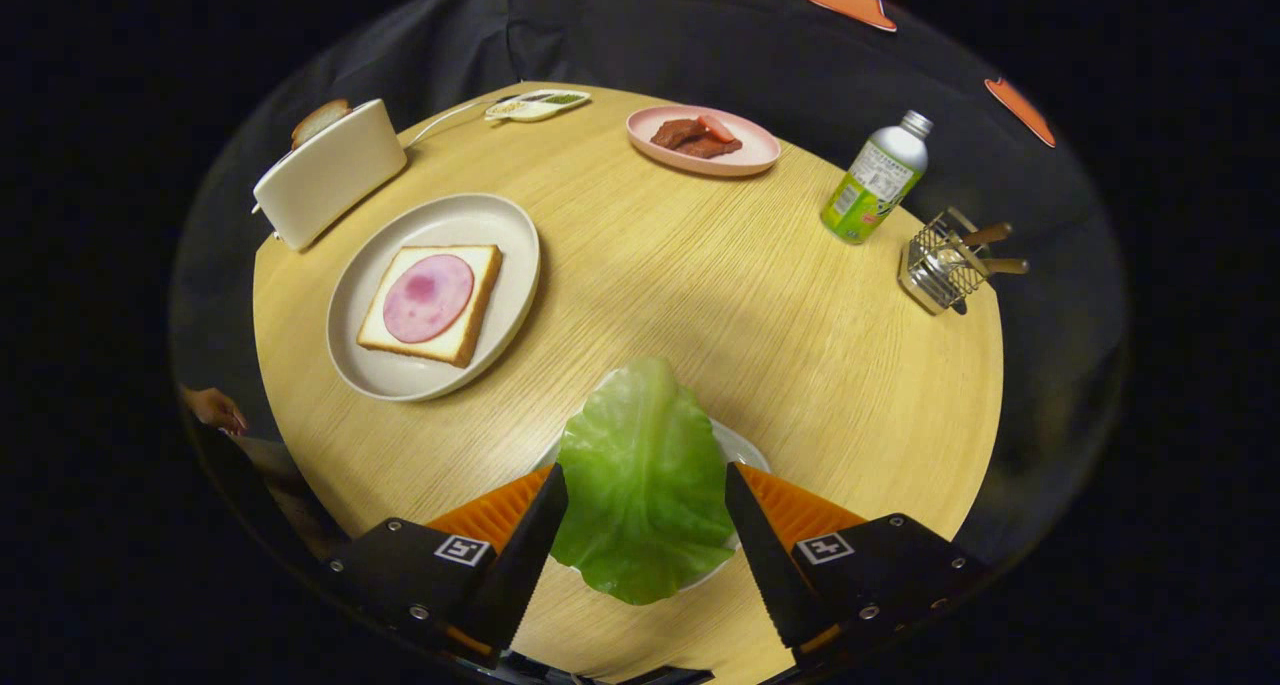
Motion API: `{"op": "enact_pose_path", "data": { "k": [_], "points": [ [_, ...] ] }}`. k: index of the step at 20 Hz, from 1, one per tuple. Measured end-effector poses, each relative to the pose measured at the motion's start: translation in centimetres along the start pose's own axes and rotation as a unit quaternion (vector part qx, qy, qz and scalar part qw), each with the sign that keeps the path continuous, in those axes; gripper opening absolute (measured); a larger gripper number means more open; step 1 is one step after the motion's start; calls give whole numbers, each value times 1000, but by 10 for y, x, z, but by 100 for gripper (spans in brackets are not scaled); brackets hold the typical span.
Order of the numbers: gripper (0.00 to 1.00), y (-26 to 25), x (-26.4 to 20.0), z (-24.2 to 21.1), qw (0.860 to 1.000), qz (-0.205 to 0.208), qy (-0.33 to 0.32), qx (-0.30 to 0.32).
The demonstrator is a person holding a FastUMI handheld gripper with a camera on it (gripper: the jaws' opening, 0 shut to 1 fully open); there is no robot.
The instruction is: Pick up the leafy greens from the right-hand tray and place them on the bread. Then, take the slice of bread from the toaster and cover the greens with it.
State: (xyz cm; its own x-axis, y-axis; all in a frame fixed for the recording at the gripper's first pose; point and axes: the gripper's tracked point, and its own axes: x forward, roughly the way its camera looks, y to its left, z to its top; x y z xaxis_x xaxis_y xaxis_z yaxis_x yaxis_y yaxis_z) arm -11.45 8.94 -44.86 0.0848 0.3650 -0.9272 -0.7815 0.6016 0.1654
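Gripper (646, 510) spread wide, 2 fingers flanking the lettuce leaf (645, 480), not visibly pressing it. Leaf lies on a white tray (745, 450) between the fingers. Beyond-left: plate (400, 375) with bread (470, 300) and ham slice (428, 297); toaster (330, 175) behind it holds a bread slice (318, 120).

Green leaf (645, 475) lay on small plate (745, 450); ham-topped bread (432, 303) flat on big plate (515, 235); slice (320, 120) upright in toaster (330, 175).

Well beyond the fingers: pink plate (745, 155) holding brown meat pieces (695, 137). Right of it, upright green-labelled bottle (877, 179), then wire holder (938, 265) with wooden-handled utensils (992, 248). Small divided dish (537, 105) stands farthest off.
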Motion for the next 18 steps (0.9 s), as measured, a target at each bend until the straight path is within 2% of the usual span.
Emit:
{"op": "enact_pose_path", "data": {
  "k": [3, 6, 9, 12, 14, 15, 18],
  "points": [
    [93, -2, 14, -4, 1000, 2, 25, 1],
    [88, 6, 24, -12, 998, 21, 59, 7],
    [79, 7, 27, -8, 997, 25, 64, 28],
    [75, 8, 27, -9, 997, 26, 66, 16],
    [64, 10, 27, -8, 997, 28, 66, 37],
    [43, 13, 28, -9, 997, 25, 66, 40],
    [20, 19, 27, -8, 997, 12, 64, 38]
  ]
}}
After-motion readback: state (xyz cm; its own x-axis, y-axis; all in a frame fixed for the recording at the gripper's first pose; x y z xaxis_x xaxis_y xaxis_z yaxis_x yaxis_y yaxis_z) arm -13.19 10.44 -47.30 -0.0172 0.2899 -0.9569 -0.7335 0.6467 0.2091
